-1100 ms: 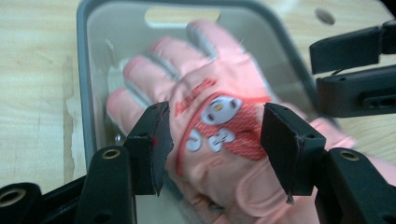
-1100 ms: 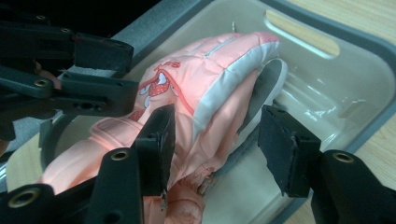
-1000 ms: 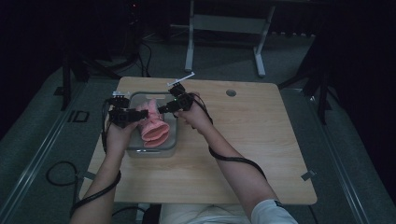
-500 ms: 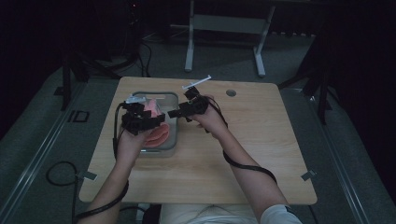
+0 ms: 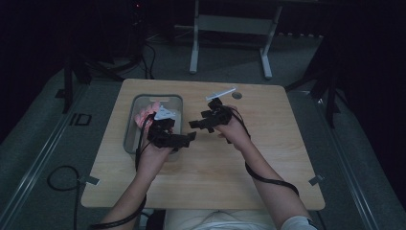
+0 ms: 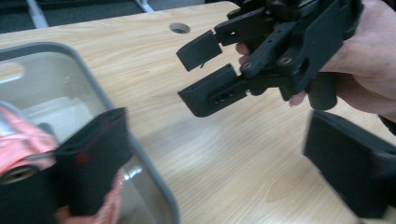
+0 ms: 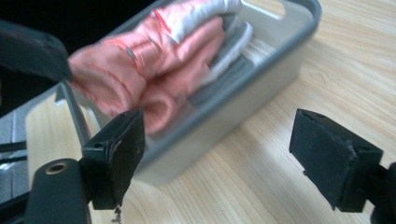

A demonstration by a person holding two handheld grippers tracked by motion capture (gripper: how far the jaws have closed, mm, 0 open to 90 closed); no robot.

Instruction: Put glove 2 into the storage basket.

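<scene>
A grey bin [image 5: 136, 125] sits on the wooden worktop [image 5: 268, 158]. A pink and white cloth [image 7: 159, 60] lies inside the bin. The left gripper [image 6: 219, 154] is just above the bin's near edge, its jaws wide apart. The right gripper [image 7: 217, 154] is beside the bin over bare wood, its jaws wide apart too.

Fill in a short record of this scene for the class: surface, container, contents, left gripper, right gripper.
surface: wooden table with a round hole near its far edge
container: grey bin on the table's left half
contents: pink cloth lying over folded grey and white pieces
left gripper: jaws apart, hanging over the bin's near right edge, holding nothing
right gripper: jaws apart, above bare table beside the bin, holding nothing
</scene>
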